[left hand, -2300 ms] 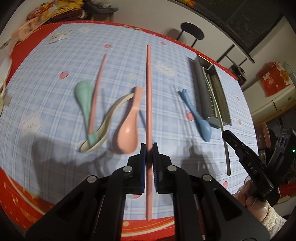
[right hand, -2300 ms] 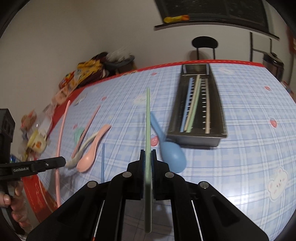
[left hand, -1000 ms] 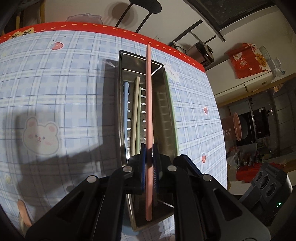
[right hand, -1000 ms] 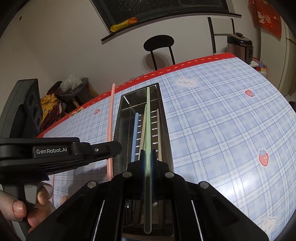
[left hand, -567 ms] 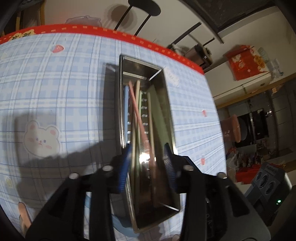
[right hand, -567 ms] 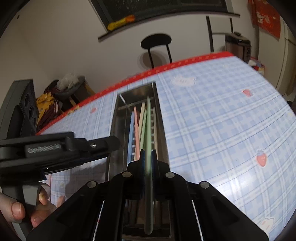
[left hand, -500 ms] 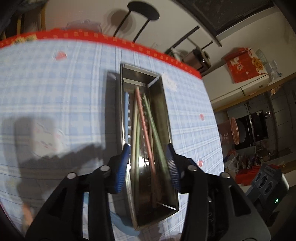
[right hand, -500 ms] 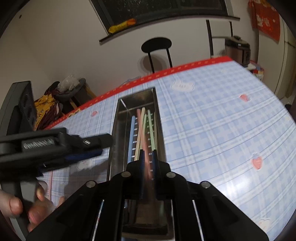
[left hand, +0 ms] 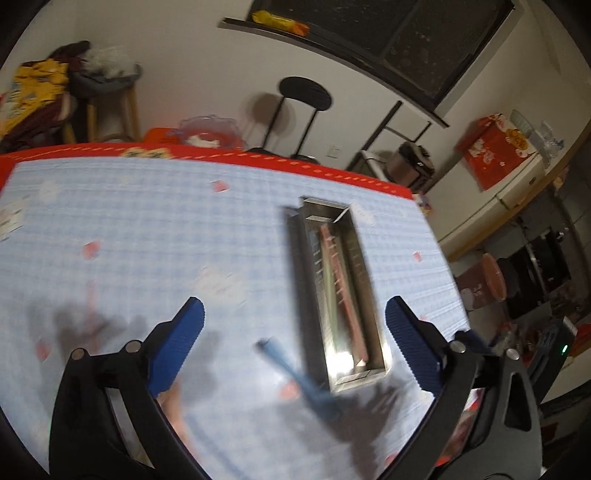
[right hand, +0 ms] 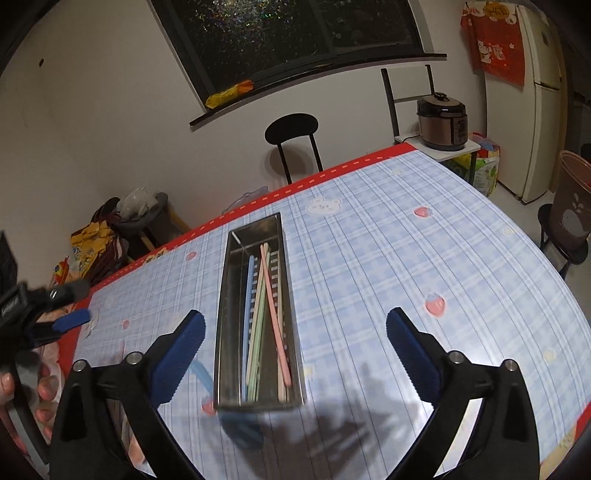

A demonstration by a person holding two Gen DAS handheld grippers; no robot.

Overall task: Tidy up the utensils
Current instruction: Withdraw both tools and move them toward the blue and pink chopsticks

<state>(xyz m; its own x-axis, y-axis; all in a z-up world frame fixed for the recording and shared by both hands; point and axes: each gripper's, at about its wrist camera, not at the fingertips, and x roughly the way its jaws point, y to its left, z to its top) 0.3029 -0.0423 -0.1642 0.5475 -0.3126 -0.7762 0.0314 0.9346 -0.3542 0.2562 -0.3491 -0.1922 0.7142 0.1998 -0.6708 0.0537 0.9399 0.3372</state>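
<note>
**Both tongs wide apart above the filled tray**

Nearest the lens, the right gripper has just been opening and now stands with its jaws spread wide, nothing between the blue pads. The left gripper has likewise just been opening, jaws far apart and empty. A second ago each was clamped on one chopstick over the tray; both sticks now lie inside it and both tools have drawn back and up.

Just beyond the right jaws sits the metal tray, long side running away from the camera. The pink chopstick lies slantwise in it, across the pale green chopsticks and beside a blue chopstick. A blue spoon lies on the cloth touching the tray's near end. At the left edge of the right view, a hand grips the left tool.

The left view is blurred; the tray shows right of centre with the blue spoon's handle beside it.

The table carries a blue checked tablecloth with a red border, printed with strawberries and bears. Beyond it stand a black chair, a rice cooker and a dark window.
</note>
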